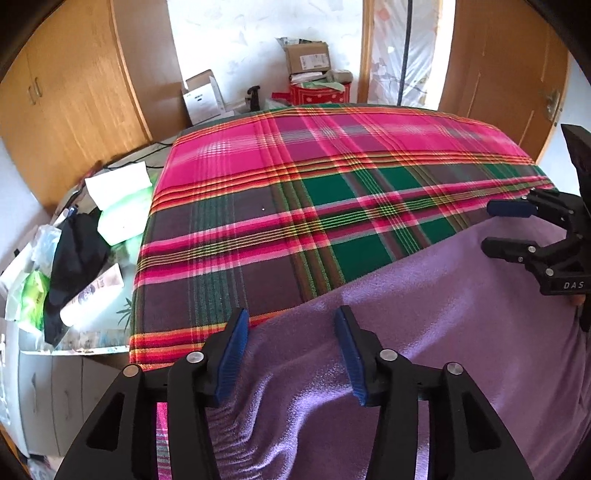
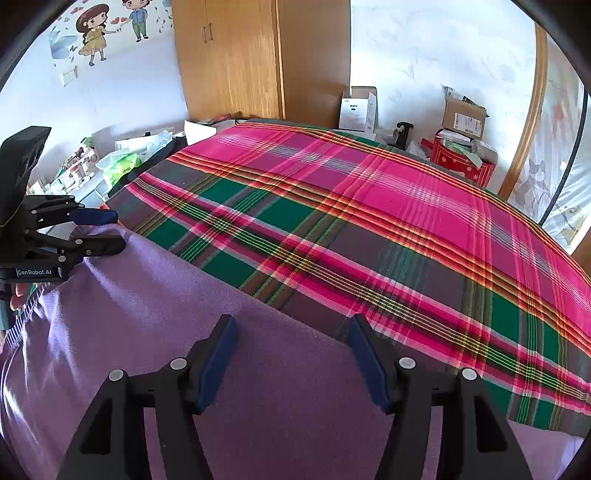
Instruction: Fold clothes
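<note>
Both tongs, left point(image 1: 291, 354) and right point(image 2: 291, 362), gaping over purple garment's point(image 1: 424, 332) far edge, bare plaid bedspread point(image 1: 295, 192) beyond.

Bed covered by a plaid blanket point(image 2: 369, 229) in pink, green and grey-purple, filling most of both views. Wooden wardrobe point(image 2: 240, 55) against the far wall, two small handles on its doors. White textured wall point(image 2: 424, 48) behind the bed; cartoon couple sticker point(image 2: 107, 26) on the wall left of the wardrobe. Beside the bed, a cluttered side table point(image 1: 92, 236) with tissue packs, a tube and dark cloth. At the far end, a white box point(image 2: 358, 107), a cardboard box point(image 2: 465, 116) and a red tin point(image 2: 461, 162). Wooden door point(image 1: 506, 85) on the right in the left view. Bright daylight, washed-out walls.
</note>
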